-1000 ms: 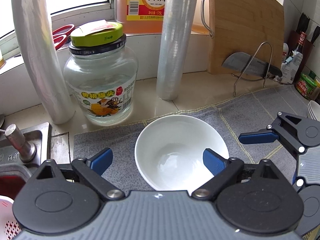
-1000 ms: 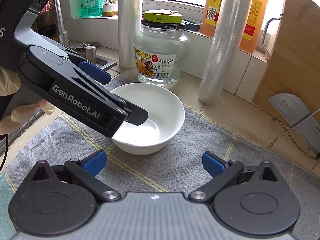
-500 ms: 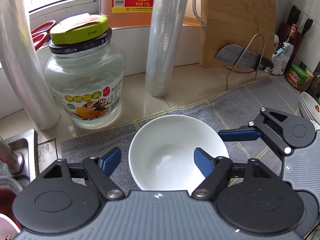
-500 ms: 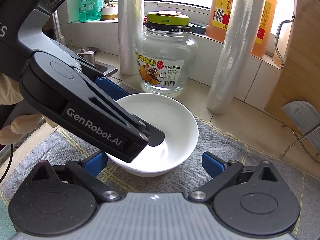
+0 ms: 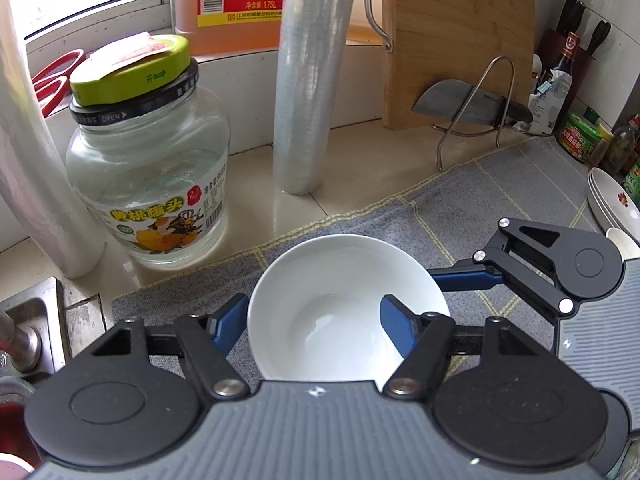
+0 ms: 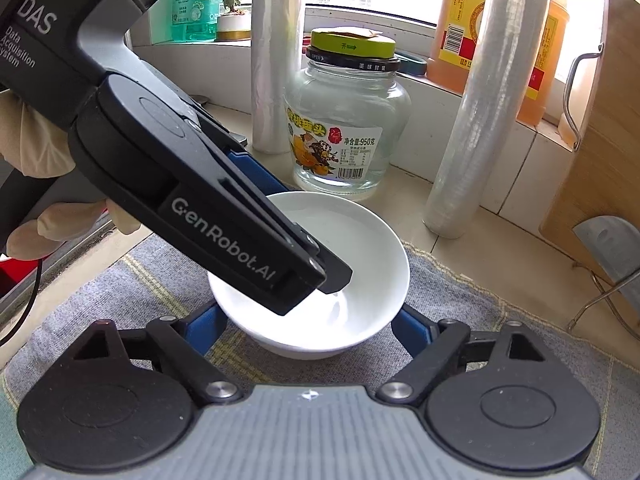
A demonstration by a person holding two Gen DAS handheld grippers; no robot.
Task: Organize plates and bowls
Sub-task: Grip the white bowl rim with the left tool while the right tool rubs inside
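Left gripper is over the round white ceramic bowl, jaws closing. One blue finger is outside the rim at 9 o'clock, the other down inside the bowl, so the bowl wall is between them. The gap is wide and there's no clamp yet. Nothing held.

Right gripper comes in from 6 o'clock in its own view, jaws also closing, about mid-width. The bowl's lower body is between its fingers, which are just beside the walls at 8 and 4 o'clock. No squeeze visible, nothing held.

Bowl is upright and empty, flat on the grey woven dish mat w/ yellow lines, near the mat's back-left corner. Clear glass jar w/ green lid is just beyond it at 11 o'clock, off the mat, apart from the bowl.

Stack of shallow white plates w/ a red mark is at 3 o'clock in the left view, well apart from the bowl and partly cut off by the frame edge.

Progress, my read: early on this item. Plates look stacked already. Bowl isn't gripped, lifted or moved. Left to do: finish the grip, lift, carry it toward the crockery side and set it down. Can't tell if other bowls are waiting out of frame.
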